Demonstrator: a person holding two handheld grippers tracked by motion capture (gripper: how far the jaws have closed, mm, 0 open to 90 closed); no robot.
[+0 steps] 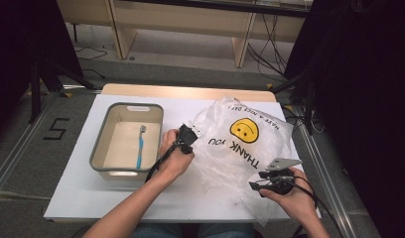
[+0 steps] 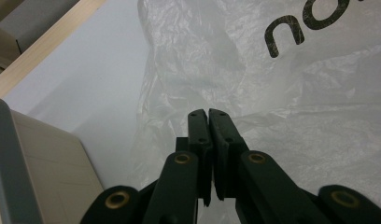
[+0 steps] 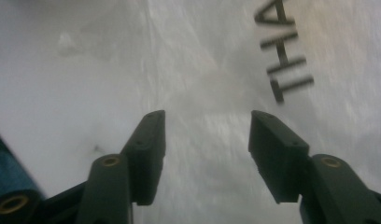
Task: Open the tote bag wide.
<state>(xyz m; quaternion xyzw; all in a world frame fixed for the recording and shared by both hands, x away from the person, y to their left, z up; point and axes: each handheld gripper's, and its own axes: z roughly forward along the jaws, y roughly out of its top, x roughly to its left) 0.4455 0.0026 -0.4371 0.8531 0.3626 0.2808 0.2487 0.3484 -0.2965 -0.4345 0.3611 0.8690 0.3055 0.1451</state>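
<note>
A crumpled clear plastic bag (image 1: 240,144) with a yellow smiley face and "THANK YOU" print lies on the right half of the white table (image 1: 91,198). My left gripper (image 1: 187,136) is at the bag's left edge. In the left gripper view its jaws are pressed together (image 2: 207,113) on the film of the bag (image 2: 291,93), and creases run out from the tips. My right gripper (image 1: 257,184) hovers at the near right corner of the bag. Its jaws stand apart (image 3: 206,122) over the bag (image 3: 212,60) beside the printed letters, with nothing pinched between them.
A grey tub (image 1: 127,106) stands left of the bag with a blue toothbrush (image 1: 140,148) lying inside; the tub's corner (image 2: 2,154) appears in the left gripper view. The table's wooden far edge (image 1: 190,91) lies behind. Dark stands and cables flank the table.
</note>
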